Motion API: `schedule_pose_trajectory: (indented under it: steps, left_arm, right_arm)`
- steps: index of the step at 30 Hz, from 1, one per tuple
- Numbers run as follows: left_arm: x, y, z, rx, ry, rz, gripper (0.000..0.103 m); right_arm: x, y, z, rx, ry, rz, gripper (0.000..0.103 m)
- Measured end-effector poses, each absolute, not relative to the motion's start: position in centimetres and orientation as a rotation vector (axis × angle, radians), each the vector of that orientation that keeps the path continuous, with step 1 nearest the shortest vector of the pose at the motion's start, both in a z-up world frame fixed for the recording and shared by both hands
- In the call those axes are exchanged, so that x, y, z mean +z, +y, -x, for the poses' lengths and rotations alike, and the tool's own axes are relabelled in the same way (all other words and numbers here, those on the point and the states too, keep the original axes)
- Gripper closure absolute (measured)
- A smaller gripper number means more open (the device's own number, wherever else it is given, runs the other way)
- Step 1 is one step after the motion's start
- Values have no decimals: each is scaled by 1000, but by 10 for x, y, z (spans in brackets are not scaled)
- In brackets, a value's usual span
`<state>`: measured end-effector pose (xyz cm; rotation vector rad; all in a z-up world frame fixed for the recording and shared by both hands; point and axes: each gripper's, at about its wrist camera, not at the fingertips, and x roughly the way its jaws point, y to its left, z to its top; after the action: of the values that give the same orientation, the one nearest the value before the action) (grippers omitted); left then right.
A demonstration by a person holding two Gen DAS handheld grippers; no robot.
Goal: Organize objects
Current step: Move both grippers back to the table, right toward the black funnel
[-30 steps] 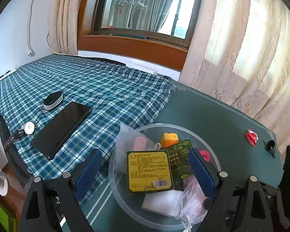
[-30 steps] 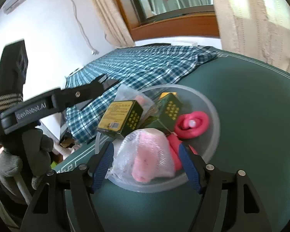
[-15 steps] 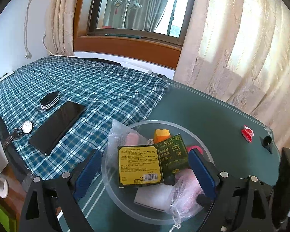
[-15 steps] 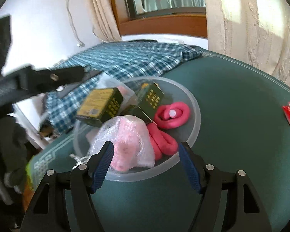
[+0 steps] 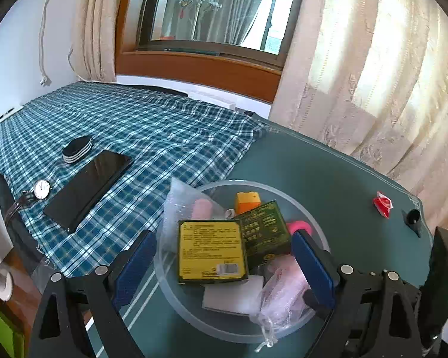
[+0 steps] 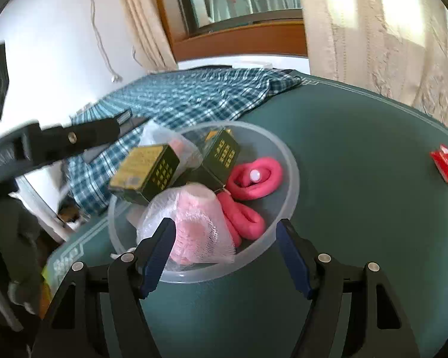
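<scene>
A: Where does the left gripper sit?

B: Low in the left wrist view, its blue-padded fingers spread wide on either side of the clear round plastic bowl, gripping nothing. In the right wrist view its black body reaches in from the left edge, level, toward the bowl's far rim.

A: And the right gripper?

B: At the bottom centre of its own view, jaws also wide apart and empty, pointing at the near wall of the bowl. One blue pad overlaps the white mesh pouch with pink contents in the picture; whether it touches, I can't tell.

A: What's in the bowl?

B: A yellow-faced dark green box lying over a second dark green box, a small orange block behind them, a clear bubble-wrap bag at the left rim, and coiled pink rolls on the right side.

A: Anything outside it?

B: A small red packet at the right on the dark green tabletop, well apart from the bowl. On the blue plaid cloth at centre left lie a black phone, a wristwatch and a black striped oval case.
</scene>
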<state>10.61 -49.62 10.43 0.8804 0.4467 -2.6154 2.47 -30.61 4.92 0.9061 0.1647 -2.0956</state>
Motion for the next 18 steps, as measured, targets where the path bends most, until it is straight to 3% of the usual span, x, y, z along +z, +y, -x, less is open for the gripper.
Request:
schedule_pose_trajectory:
  steps: [18]
  left_arm:
    - [108, -411, -61, -2747, 342, -978, 6]
  right_arm:
    - [46, -161, 43, -2384, -44, -1025, 32]
